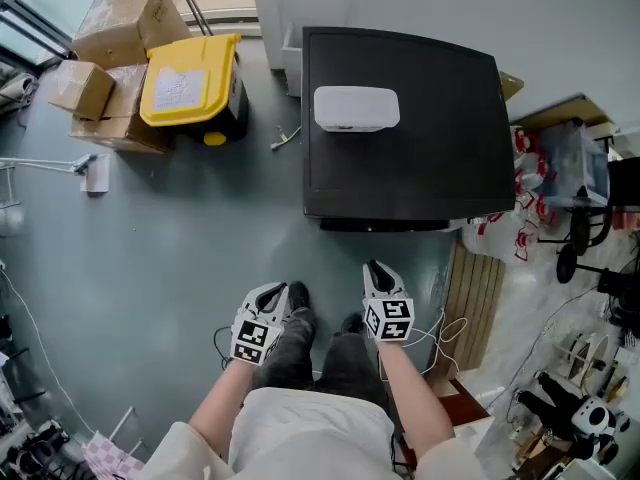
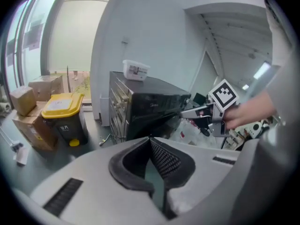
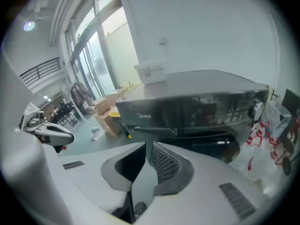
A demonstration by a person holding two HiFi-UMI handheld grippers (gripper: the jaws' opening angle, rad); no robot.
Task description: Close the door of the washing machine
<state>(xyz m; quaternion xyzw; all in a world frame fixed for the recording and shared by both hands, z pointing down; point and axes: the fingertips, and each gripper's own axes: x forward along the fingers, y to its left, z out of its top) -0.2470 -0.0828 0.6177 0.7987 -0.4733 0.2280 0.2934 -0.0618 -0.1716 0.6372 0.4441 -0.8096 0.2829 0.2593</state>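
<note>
The black washing machine (image 1: 440,158) stands just ahead of me, with a white plastic box (image 1: 356,108) on its top. A dark strip (image 1: 385,225) juts out along its front edge. The right gripper view shows its front panel (image 3: 197,107) and a dark opening (image 3: 206,142) beneath; how the door stands I cannot tell. My left gripper (image 1: 276,291) hangs over my legs, jaws together and empty (image 2: 150,139). My right gripper (image 1: 377,268) is nearer the machine, its jaws (image 3: 148,145) a narrow slit apart with nothing between them. Neither touches the machine.
A black bin with a yellow lid (image 1: 190,80) and cardboard boxes (image 1: 110,63) stand at the far left. A slatted wooden board (image 1: 478,298) and red-and-white bags (image 1: 525,218) lie to the machine's right. A white cable (image 1: 440,338) trails on the floor by my right foot.
</note>
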